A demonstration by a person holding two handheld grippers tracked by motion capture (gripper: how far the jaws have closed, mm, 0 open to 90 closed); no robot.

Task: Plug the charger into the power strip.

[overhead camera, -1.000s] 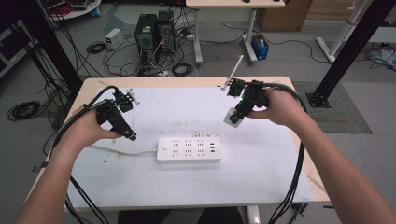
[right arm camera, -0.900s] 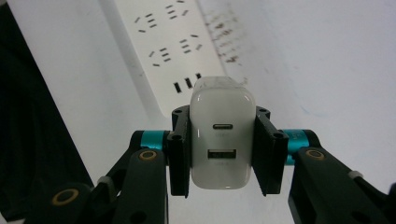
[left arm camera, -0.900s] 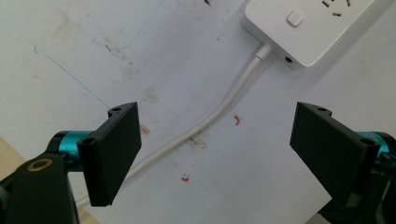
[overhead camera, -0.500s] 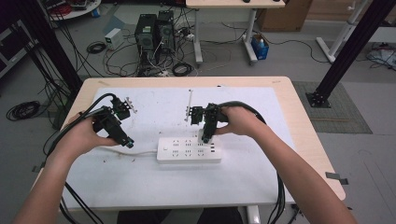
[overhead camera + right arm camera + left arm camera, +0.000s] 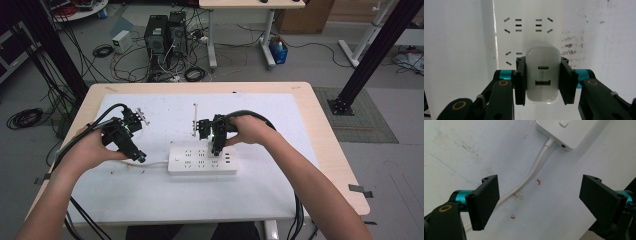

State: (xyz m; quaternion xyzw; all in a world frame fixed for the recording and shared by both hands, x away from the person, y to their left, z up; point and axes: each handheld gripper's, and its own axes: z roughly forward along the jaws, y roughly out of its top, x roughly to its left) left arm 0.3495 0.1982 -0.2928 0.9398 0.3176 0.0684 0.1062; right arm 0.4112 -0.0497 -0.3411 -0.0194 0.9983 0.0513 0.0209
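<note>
Right gripper [image 5: 543,82] clamps white charger [image 5: 543,75], poised over power strip [image 5: 202,160] at table centre. Left gripper [image 5: 540,200] at strip's nine o'clock, jaws wide, empty, above strip's cord [image 5: 534,172].

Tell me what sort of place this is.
Probably a lab or tech workshop. Computer towers and tangled cables sit on the bare floor behind the table, and black frame posts stand around it.
</note>
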